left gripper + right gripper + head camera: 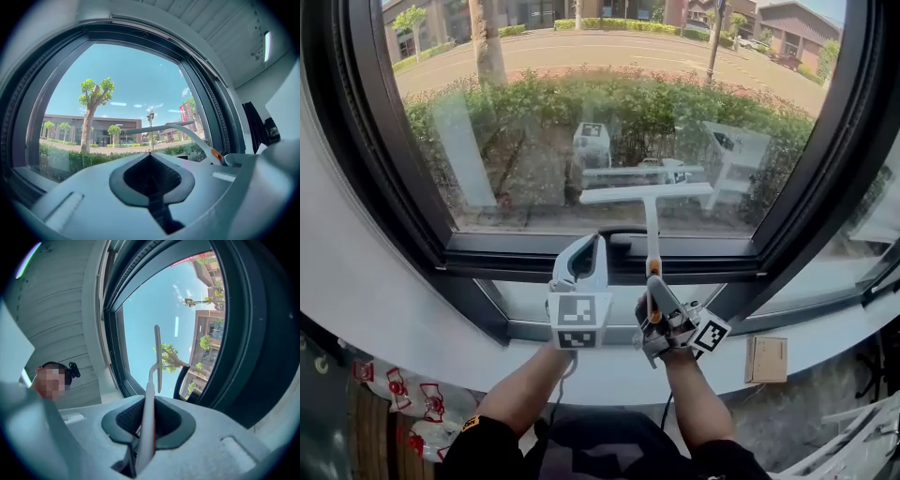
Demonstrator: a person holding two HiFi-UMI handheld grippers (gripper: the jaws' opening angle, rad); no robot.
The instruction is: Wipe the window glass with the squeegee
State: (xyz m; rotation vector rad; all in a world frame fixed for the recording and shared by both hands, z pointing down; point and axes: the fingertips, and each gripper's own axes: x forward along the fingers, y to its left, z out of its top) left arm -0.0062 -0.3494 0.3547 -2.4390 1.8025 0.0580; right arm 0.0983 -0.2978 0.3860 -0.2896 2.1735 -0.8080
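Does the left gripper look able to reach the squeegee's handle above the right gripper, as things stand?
Probably yes. The left gripper stands beside the squeegee's handle, with nothing between them. Its jaws are shut and empty, so they must open first. The right gripper grips the handle lower down.

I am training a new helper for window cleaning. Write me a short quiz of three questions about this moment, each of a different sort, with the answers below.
1. True or false: the left tongs hold the white T-shaped plastic squeegee.
2. Choose one. In the head view, the squeegee's blade is: A) near the top of the window glass; B) low on the glass, just above the dark bottom frame; C) lying flat on the sill.
3. Fill in: the band on the squeegee's handle, just above the right tongs, is ____.

Key: 1 false, the right tongs are shut on it and the left tongs are shut and empty; 2 B; 3 orange.
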